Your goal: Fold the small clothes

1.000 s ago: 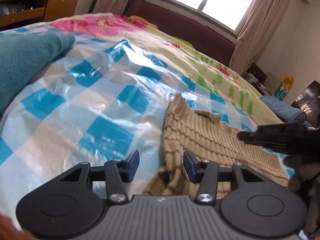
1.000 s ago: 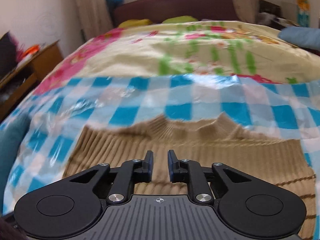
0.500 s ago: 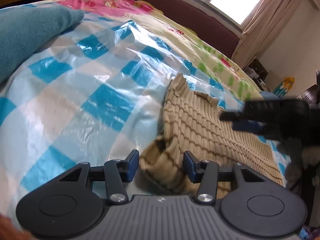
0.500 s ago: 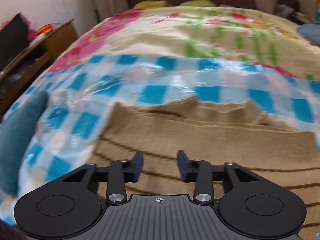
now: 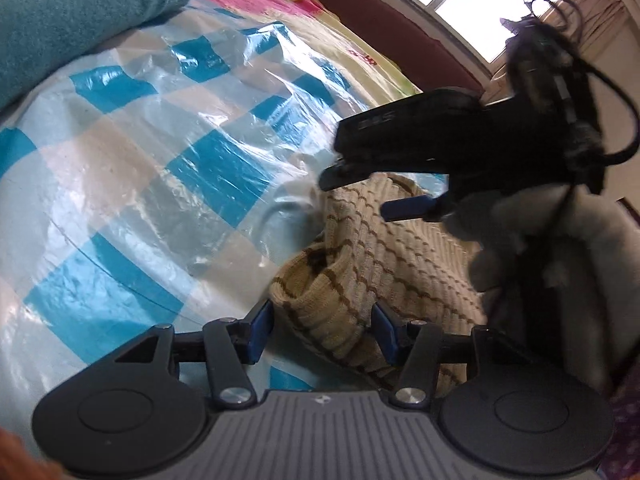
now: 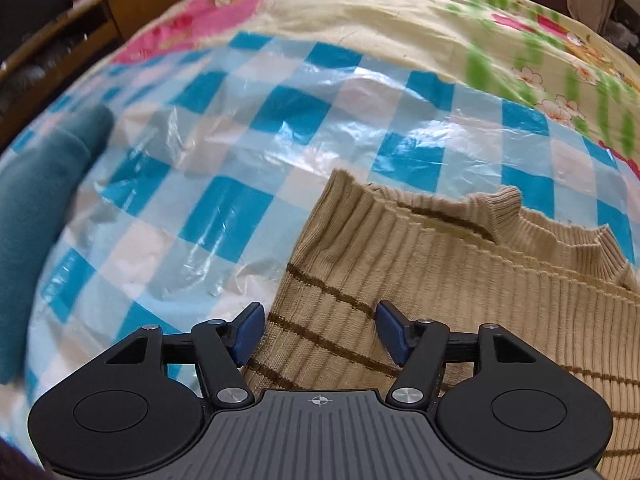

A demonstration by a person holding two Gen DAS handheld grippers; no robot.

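Note:
A small tan ribbed knit sweater with thin brown stripes (image 6: 420, 276) lies on a blue-and-white checked plastic sheet (image 6: 224, 168) on a bed. My right gripper (image 6: 318, 330) is open, its jaws spread over the sweater's left edge. My left gripper (image 5: 322, 330) is open, with a bunched fold of the sweater (image 5: 332, 296) between its jaws, not pinched. The right gripper (image 5: 368, 196) also shows in the left wrist view, held by a gloved hand above the sweater.
A teal garment (image 5: 68, 20) lies on the sheet to the left; it also shows in the right wrist view (image 6: 36, 208). A floral bedspread (image 6: 400, 20) lies beyond. A wooden cabinet (image 6: 80, 36) stands left of the bed. A dark headboard (image 5: 392, 24) sits under a window.
My right gripper opened wide and moved left to the sweater's left edge. My left gripper moved in on the bunched fold, which now sits between its jaws.

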